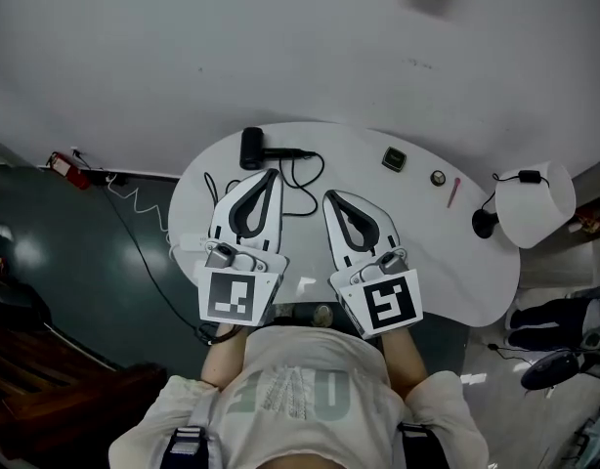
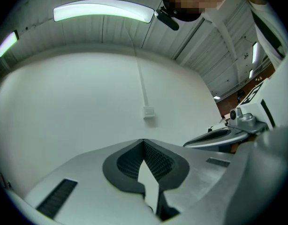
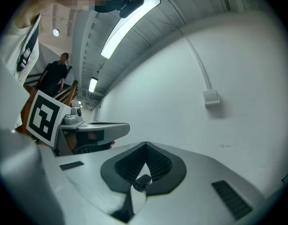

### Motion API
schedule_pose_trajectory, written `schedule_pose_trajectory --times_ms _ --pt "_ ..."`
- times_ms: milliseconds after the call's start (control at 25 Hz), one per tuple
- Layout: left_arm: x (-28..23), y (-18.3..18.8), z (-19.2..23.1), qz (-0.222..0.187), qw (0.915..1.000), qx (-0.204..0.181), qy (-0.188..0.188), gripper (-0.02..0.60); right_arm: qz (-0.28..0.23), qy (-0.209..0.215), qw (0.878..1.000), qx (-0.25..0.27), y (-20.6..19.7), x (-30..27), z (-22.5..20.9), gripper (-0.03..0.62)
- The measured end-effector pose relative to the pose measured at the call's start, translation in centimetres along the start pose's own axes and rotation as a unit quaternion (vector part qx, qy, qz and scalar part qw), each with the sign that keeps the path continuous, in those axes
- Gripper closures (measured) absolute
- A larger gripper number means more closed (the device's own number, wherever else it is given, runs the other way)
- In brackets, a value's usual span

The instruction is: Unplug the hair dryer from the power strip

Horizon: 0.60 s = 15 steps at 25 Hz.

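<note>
**Both grippers closed and empty over the table**

Your left gripper (image 1: pixel 272 173) and right gripper (image 1: pixel 330 196): jaws together, nothing between them, side by side above the white rounded table (image 1: pixel 456 262). Black hair dryer (image 1: pixel 252 148): at the table's far edge, just beyond your left gripper, not touching it. Its black cord (image 1: pixel 320 169) loops near both tips. Pink pen (image 1: pixel 453 191): off right.

No word or number here reads clearly to me. The cube on my left gripper (image 1: pixel 272 174) bears a black-and-white square marker (image 1: pixel 231 297), a block pattern with no lettering. The cube on my right gripper (image 1: pixel 329 196) bears a second marker (image 1: pixel 387 303) of the same kind. Across my shirt (image 1: pixel 300 399), at six o'clock in the head view, run big pale letters, too faint and foreshortened to spell out.
</note>
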<state>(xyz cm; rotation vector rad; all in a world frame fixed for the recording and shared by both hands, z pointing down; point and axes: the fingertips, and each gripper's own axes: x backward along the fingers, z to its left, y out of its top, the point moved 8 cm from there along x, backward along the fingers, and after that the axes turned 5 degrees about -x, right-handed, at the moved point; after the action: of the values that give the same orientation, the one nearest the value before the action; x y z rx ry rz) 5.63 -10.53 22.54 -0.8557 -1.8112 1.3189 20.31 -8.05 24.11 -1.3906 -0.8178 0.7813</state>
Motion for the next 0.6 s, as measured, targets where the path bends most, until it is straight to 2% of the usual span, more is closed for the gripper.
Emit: schedule_pose_trajectory --times_ms 240,360,440,600 --pt "0.3 -1.2 1.9 0.013 0.9999 0.008 0.0 0.577 0.005 0.023 1.0 -0.012 -0.6 -1.9 0.5 0.594" --pt "1.3 -1.9 3.7 0.028 0.9996 -0.003 0.007 0.577 0.01 0.046 0.999 -0.008 -0.7 -3.3 1.4 0.594" --pt "2.2 -2.0 5.5 0.032 0.999 -0.019 0.026 0.577 0.01 0.063 0.998 -0.002 -0.7 -4.6 2.1 0.595" --pt "6.0 -1.9 9.3 0.047 0.9926 -0.038 0.105 0.577 0.006 0.116 0.993 -0.004 -0.9 -7.4 4.6 0.594"
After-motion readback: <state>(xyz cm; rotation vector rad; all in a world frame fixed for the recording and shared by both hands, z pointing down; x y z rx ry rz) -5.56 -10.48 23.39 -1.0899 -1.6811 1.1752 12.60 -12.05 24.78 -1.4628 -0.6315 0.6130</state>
